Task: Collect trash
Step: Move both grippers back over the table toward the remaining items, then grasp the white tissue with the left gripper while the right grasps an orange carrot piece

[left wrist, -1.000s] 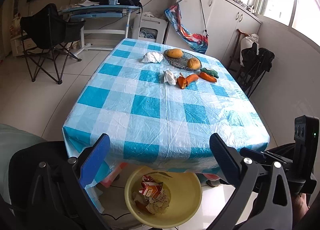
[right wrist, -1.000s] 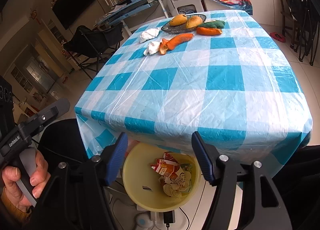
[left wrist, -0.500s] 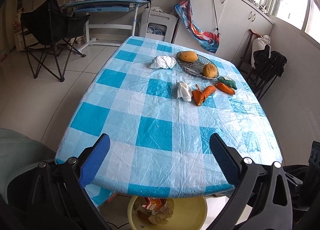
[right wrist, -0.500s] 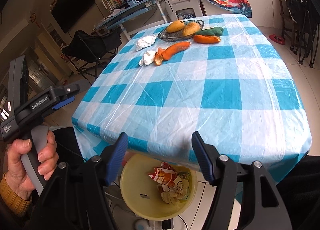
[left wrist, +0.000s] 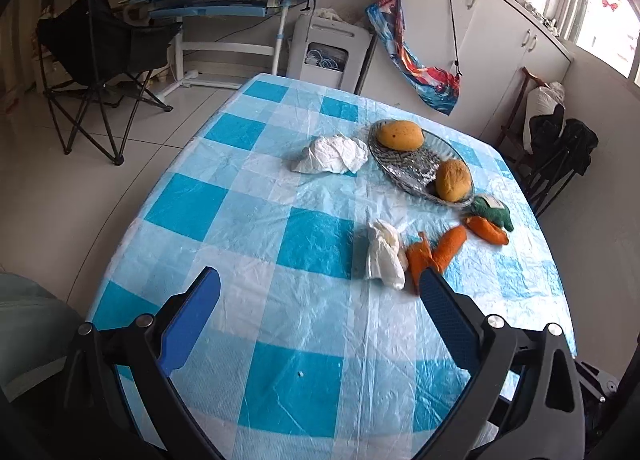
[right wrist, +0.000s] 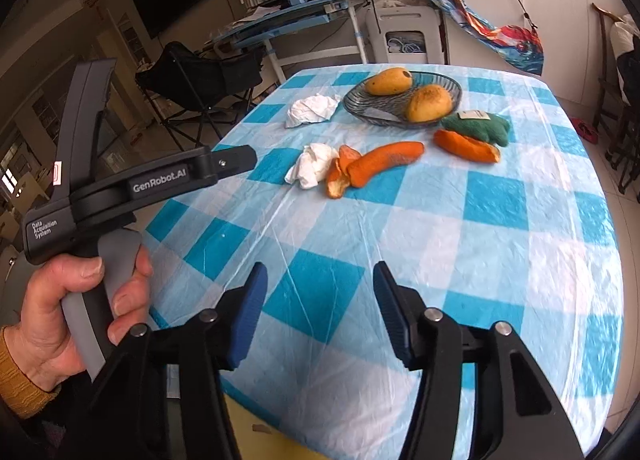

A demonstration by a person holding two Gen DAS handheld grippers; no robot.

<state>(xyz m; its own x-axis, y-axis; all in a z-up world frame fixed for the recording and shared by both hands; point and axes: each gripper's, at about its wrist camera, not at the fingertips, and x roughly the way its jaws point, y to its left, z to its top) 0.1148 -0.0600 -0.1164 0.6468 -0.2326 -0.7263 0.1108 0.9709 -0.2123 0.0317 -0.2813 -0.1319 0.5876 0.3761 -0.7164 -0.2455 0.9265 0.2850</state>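
Your left gripper [left wrist: 316, 296] has its blue-padded jaws spread wide and holds nothing, hovering over the near half of the blue-and-white checked plastic tablecloth [left wrist: 256, 227]. Your right gripper [right wrist: 318, 292] is likewise parted and empty, a little lower above the near edge of the table.

You look to be in the approach step: nothing is gripped yet. The nearest trash is the small crumpled white tissue [left wrist: 384, 256], just ahead of your left gripper's right finger, touching the curled piece of orange peel [left wrist: 418, 258]. A longer orange peel strip [right wrist: 386, 161] lies against that curl, and another peel piece [right wrist: 466, 145] rests beside a green fuzzy plush toy [right wrist: 478, 127]. A larger wad of white tissue [left wrist: 332, 153] sits farther back, just beside the dish.

Your next move probably calls for carrying one gripper forward, straddling the small tissue, and closing gently so it doesn't slide on the slick cloth.

The oval clear glass dish [left wrist: 404, 165] holds two yellow-orange mangoes [left wrist: 400, 135], which are likely not trash. A yellow bin rim [right wrist: 280, 444] barely shows under the table edge; its contents are hidden.
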